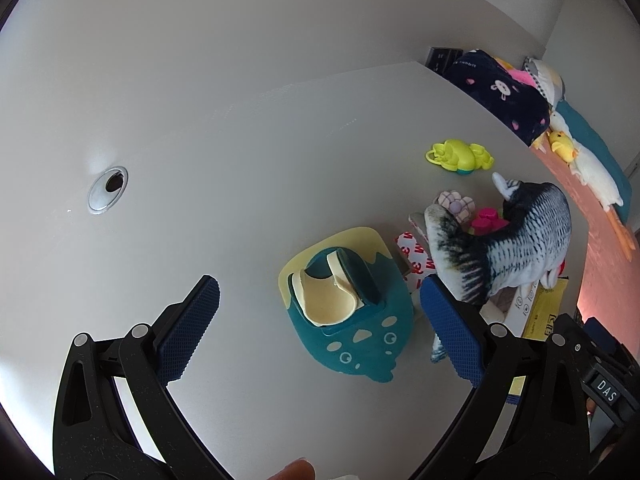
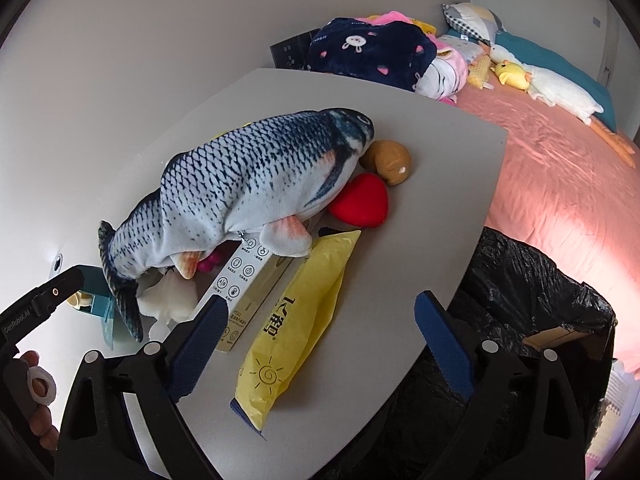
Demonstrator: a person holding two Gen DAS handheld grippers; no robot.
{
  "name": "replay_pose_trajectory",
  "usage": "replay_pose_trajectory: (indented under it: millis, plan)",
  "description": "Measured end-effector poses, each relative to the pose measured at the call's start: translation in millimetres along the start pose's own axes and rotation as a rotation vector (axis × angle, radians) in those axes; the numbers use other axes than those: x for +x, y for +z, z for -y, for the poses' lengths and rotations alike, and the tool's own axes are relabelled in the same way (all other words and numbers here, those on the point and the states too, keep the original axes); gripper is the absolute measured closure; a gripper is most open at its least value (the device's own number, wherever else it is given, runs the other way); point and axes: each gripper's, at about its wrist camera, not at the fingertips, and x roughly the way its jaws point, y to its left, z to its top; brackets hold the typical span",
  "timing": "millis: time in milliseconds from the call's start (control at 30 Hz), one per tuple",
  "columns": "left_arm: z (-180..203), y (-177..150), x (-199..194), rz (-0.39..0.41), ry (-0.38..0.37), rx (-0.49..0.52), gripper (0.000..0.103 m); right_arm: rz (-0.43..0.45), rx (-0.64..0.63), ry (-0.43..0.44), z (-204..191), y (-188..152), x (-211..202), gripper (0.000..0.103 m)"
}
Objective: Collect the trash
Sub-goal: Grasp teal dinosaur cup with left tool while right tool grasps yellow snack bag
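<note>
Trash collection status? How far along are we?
Early. Done: little visible, only something tan-edged in the black-lined bin. In hand: nothing; right gripper is open above the yellow wrapper, left gripper open over the teal tape dispenser. Left: wrapper, white box, crumpled paper.

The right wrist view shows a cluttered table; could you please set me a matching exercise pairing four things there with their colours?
Things:
1. plush fish
2. snack bag
3. heart toy
4. bin liner

Colours:
A. black
B. red
C. blue-grey
D. yellow

Pairs: 1-C, 2-D, 3-B, 4-A
</note>
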Motion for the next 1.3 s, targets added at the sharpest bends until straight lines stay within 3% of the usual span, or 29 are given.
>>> replay_pose_trajectory:
  millis: [100,333,667,800,833,933,1300]
  plan:
    - [-5.2,-0.2,8.3,-0.014,0.001,-0.030,0.006,-0.016,-0.002,0.002,-2.1,2.4,7.4,0.014]
    - [-18.4,-2.1,26.2,-0.059,-0.049,-0.115,0.032,-0.052,-0.014,0.009,-8.6,1.8,24.3,0.024]
    - [-19.8,-3.5,37.5,-0.087,-0.079,-0.165,0.053,-0.082,-0.043,-0.013,-14.5,-2.1,38.3,0.042]
    - [-19.8,-2.5,40.6,-0.092,-0.051,-0.159,0.062,-0.074,-0.068,-0.025,-17.6,-2.0,37.9,0.059]
    - [-20.7,-3.0,41.7,-0.091,-0.049,-0.161,0.062,-0.072,-0.068,-0.023,-17.3,-2.0,37.8,0.066]
    - [-20.9,-2.7,41.8,-0.086,-0.051,-0.152,0.062,-0.070,-0.055,-0.010,-13.9,-3.8,36.4,0.072]
    - [-22.3,-5.8,38.9,-0.053,-0.066,-0.123,0.065,-0.050,0.013,0.038,3.9,0.8,30.2,0.083]
